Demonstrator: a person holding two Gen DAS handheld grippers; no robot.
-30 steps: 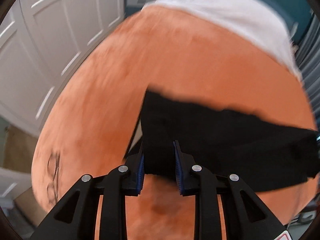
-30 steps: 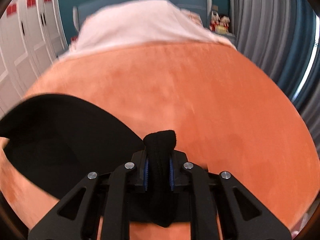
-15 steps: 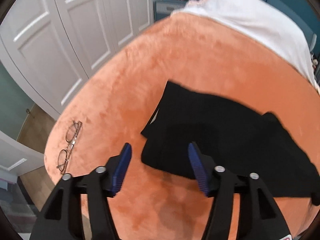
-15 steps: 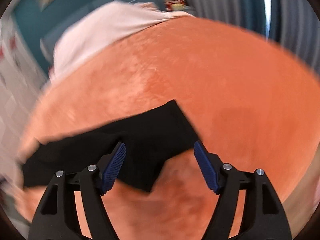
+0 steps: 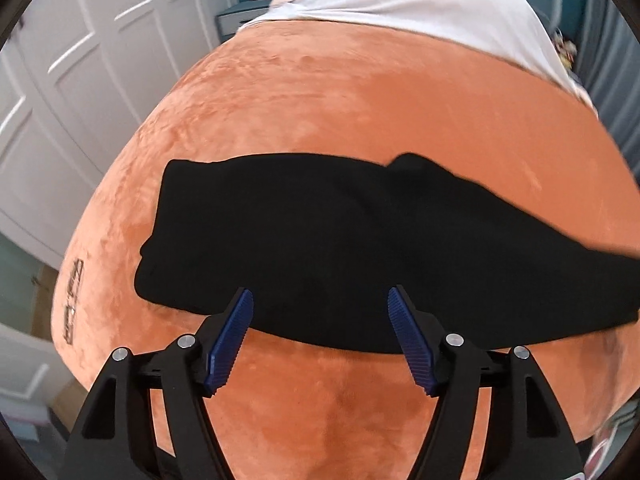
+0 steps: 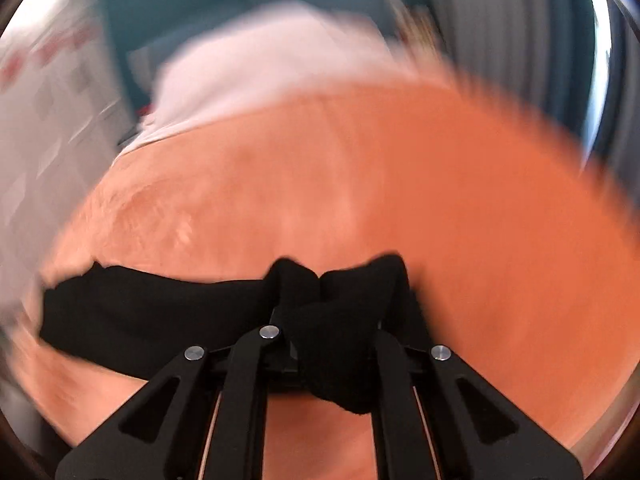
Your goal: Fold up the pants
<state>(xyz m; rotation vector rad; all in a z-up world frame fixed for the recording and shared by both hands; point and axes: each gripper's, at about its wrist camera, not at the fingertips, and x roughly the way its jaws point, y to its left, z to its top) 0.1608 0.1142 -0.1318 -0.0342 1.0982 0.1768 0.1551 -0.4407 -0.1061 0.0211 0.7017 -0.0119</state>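
A: Black cloth, the pants (image 5: pixel 344 240) lay as one long band across the orange blanket (image 5: pixel 360 112), flat for most of their length, with a raised hump near the far edge toward the right

B: And the end on the right?

A: Bunched up. In the right wrist view a wad of the pants (image 6: pixel 336 320) sat gathered in the right tongs (image 6: pixel 320 320), which looked clamped on it, though the picture was blurred and the pads themselves were hidden by the fabric

B: The other tongs?

A: The left tongs (image 5: pixel 320 322) stood spread wide and empty, blue pads (image 5: pixel 230 336) just at the near edge of the band, holding nothing

B: So which step was it?

A: I'd judge a lengthwise fold was done and a crosswise one was starting: the right end taken up to carry over toward the left end. That move called for lifting the cloth clear so it wouldn't drag the layers apart, and for the left tongs to pin or take a matching edge

B: Anything else about?

A: A white sheet (image 5: pixel 420 0) past the blanket, white cupboard doors (image 5: pixel 80 60) to the left
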